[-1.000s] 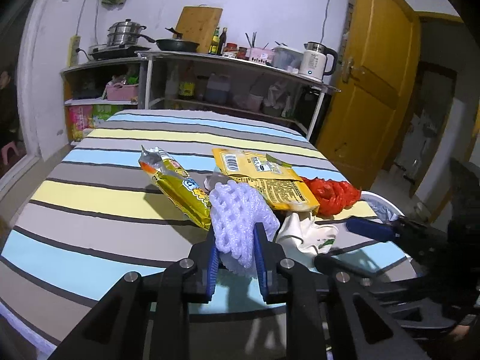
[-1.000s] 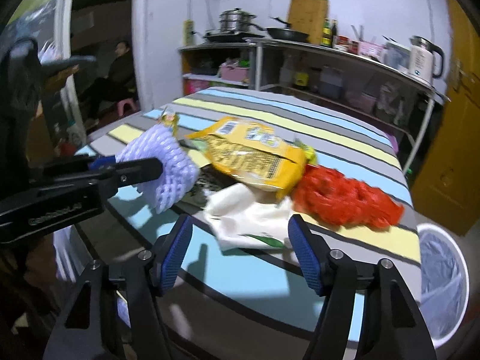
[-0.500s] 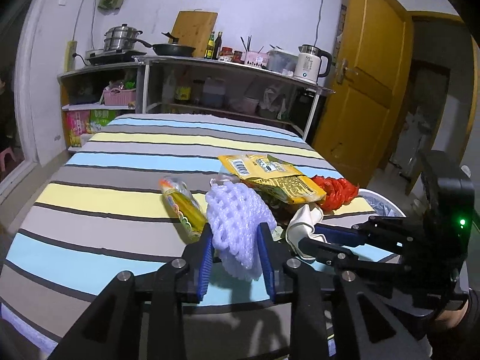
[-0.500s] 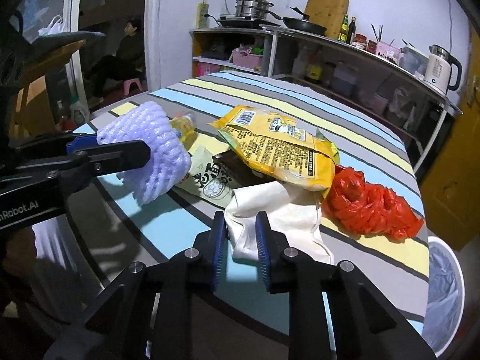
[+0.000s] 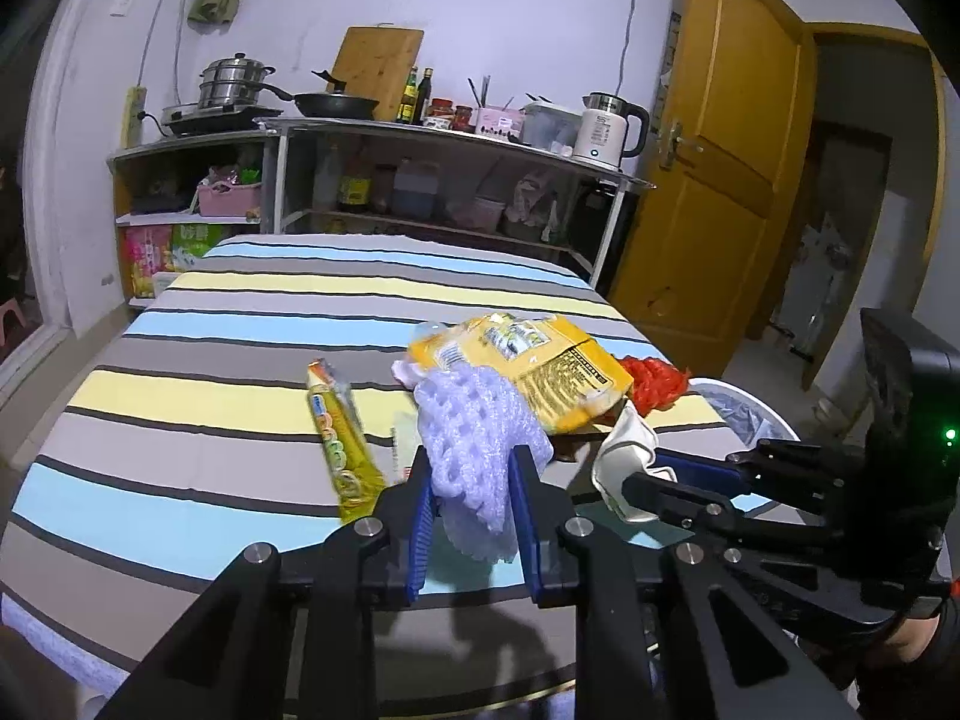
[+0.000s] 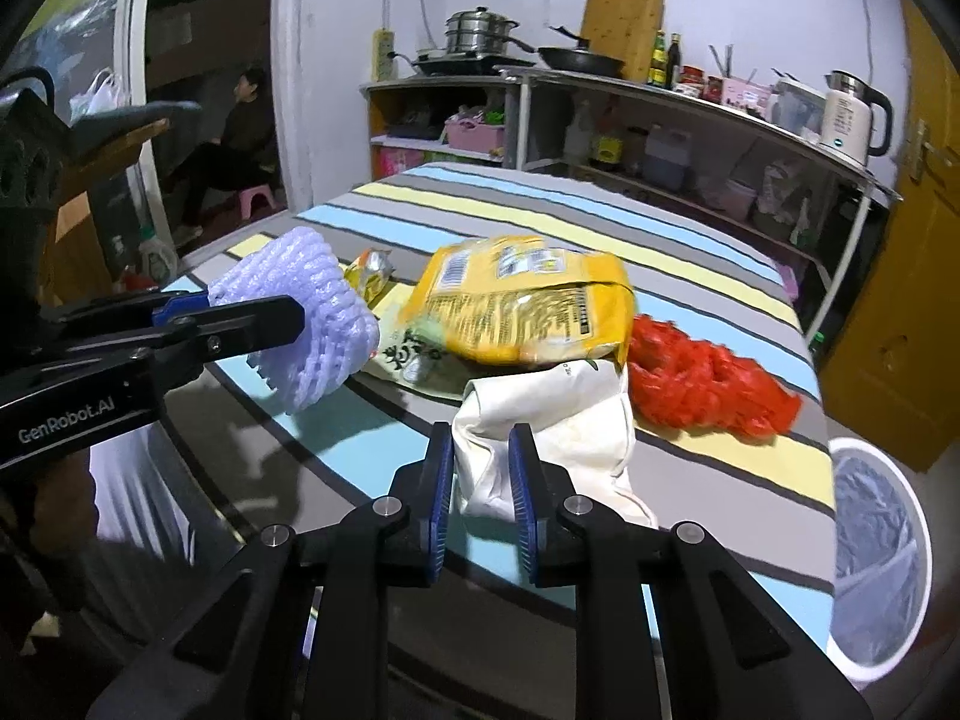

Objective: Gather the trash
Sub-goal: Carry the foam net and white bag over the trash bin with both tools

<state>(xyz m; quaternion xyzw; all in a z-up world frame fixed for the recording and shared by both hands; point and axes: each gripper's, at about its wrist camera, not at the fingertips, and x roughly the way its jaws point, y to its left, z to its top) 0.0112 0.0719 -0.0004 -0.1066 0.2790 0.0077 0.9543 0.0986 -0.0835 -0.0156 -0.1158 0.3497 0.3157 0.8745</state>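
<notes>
Trash, assorted, heaped near the right-hand edge of striped cloth-covered bench (image 5: 252, 396); bin with clear liner, white, round (image 6: 879, 552) on floor just beside that edge, contents not discernible.

Item 1: lilac foam fruit net, soft mesh sleeve (image 5: 480, 438). Gripped between blue pads of left claw (image 5: 474, 525), raised clear of the bench; jaws closing a little tighter on it. Not yet binned.

Item 2: crumpled white paper bag (image 6: 558, 420). Pinched at near edge by right claw (image 6: 480, 504), pads pressing on the paper, bag lifted partly, far end touching the pile. Not yet binned.

Item 3: large yellow printed snack packet, flat foil (image 6: 528, 306). Resting tilted on top of white bag and other wrappers; blurred, likely disturbed by the lift beneath. Uncollected.

Item 4: red crumpled plastic bag (image 6: 708, 384). Lying on the bench beside the yellow packet, nearest the bin. Uncollected.

Item 5: narrow yellow-green snack wrapper, long (image 5: 339, 438). Flat on the bench, left of the foam net. Uncollected.

Item 6: pale green printed sachet (image 6: 414, 354). Partly hidden under the yellow packet. Uncollected.

Progress, judged: early. Two pieces in hand, none visibly deposited; four pieces remaining on the bench. Next step probably carrying both held pieces to the bin, yellow packet liable to slide off.
</notes>
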